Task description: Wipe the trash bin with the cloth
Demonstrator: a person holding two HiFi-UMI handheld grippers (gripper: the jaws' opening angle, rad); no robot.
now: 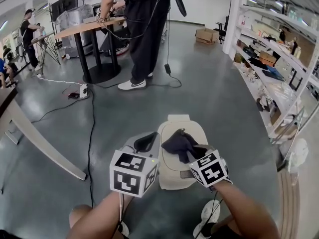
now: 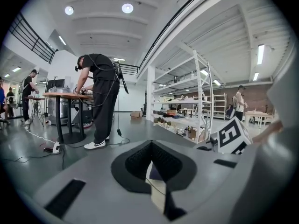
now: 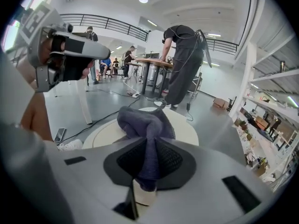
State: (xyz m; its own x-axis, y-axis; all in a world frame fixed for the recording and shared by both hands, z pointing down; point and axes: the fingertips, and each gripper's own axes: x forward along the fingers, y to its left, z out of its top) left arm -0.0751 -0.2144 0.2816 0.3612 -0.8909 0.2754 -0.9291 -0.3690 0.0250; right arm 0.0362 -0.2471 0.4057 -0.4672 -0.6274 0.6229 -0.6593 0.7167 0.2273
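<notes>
A cream trash bin stands on the floor right below me, its lid facing up. A dark grey cloth lies bunched on the lid. My right gripper is shut on a fold of the cloth, which runs up between the black pads of the right gripper. My left gripper hovers just left of the bin, beside the lid and clear of the cloth. Seen from its own camera, the left gripper is shut with nothing in it, pointing out across the room.
A person stands at a round-footed table a few steps ahead. Cables and a power strip lie on the grey floor to the left. A slanted table leg is near left. Shelving lines the right side.
</notes>
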